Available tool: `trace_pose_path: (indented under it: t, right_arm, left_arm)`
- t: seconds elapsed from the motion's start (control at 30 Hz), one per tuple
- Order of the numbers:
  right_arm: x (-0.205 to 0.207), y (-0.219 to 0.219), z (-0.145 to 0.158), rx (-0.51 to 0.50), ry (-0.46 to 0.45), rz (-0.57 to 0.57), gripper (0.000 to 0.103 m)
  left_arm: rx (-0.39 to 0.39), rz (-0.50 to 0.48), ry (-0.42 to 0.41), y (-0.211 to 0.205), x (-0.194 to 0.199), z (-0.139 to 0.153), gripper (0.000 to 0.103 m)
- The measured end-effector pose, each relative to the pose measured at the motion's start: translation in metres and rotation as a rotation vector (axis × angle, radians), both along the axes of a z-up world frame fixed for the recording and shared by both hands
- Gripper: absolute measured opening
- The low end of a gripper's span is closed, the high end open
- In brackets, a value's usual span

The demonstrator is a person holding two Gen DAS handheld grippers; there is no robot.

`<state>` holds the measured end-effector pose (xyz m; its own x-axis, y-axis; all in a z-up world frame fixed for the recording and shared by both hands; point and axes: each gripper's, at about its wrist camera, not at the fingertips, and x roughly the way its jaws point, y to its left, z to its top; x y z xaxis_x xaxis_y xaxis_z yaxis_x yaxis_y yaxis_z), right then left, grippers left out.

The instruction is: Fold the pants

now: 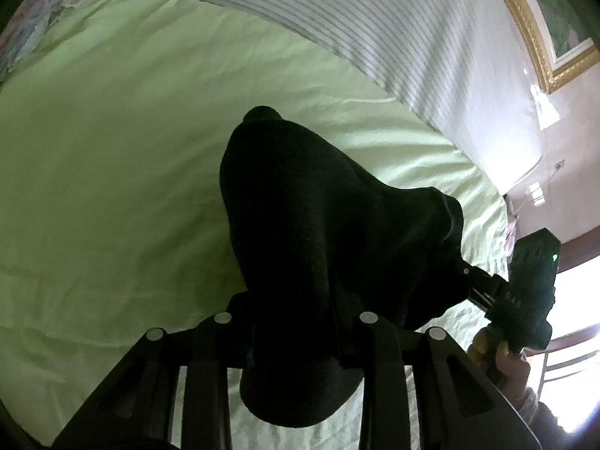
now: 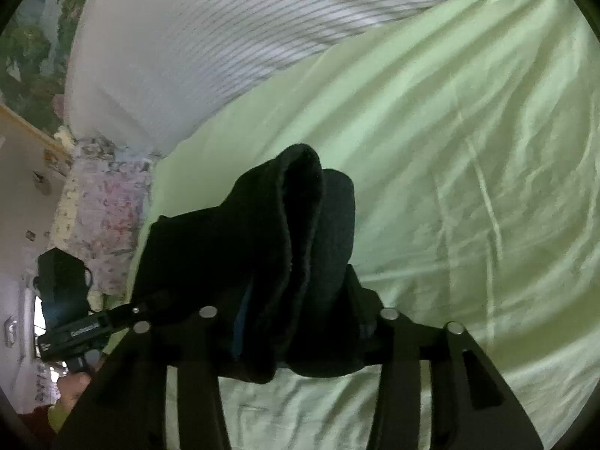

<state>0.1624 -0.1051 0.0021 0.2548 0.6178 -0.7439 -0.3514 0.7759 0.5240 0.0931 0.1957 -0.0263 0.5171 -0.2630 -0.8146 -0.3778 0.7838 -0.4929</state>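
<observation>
The black pants (image 1: 318, 217) hang bunched above a light green bed sheet (image 1: 112, 150). My left gripper (image 1: 296, 322) is shut on one edge of the pants, its fingertips hidden by the fabric. My right gripper (image 1: 472, 281) shows at the right of the left wrist view, shut on the other end of the cloth. In the right wrist view the pants (image 2: 277, 240) drape in thick folds over my right gripper (image 2: 296, 322), and my left gripper (image 2: 127, 313) grips their left edge. The cloth is stretched between both grippers.
A white striped pillow or duvet (image 1: 337, 18) lies along the far side of the bed. A gold-framed picture (image 1: 543, 30) hangs on the wall. Floral bedding (image 2: 101, 210) lies at the bed's edge. A bright window (image 1: 573, 337) is at the right.
</observation>
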Motion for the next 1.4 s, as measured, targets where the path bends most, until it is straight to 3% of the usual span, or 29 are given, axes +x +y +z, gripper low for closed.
trace_pose_path:
  t: [0.17, 0.23, 0.37, 0.9, 1.27, 1.4]
  right_arm:
    - [0.001, -0.007, -0.006, -0.096, -0.04, -0.006, 0.055]
    - [0.001, -0.01, -0.008, -0.115, -0.052, -0.004, 0.062]
    - [-0.001, -0.015, -0.009, -0.126, -0.067, -0.014, 0.066]
    - [-0.03, -0.017, 0.023, -0.122, -0.153, -0.002, 0.072]
    - [-0.076, -0.003, 0.04, -0.168, -0.293, 0.089, 0.079]
    - [-0.093, 0.0, 0.045, -0.198, -0.357, 0.113, 0.08]
  left_arm:
    - [0.014, -0.002, 0.029, 0.0, -0.004, -0.007, 0.051]
    - [0.037, 0.006, 0.045, 0.0, -0.005, -0.009, 0.059]
    - [0.054, 0.019, 0.062, -0.002, -0.005, -0.007, 0.068]
    - [0.16, 0.054, 0.076, -0.01, -0.03, 0.012, 0.08]
    - [0.196, 0.039, 0.083, -0.03, -0.046, 0.02, 0.081]
    - [0.254, 0.041, 0.064, -0.041, -0.051, 0.024, 0.081]
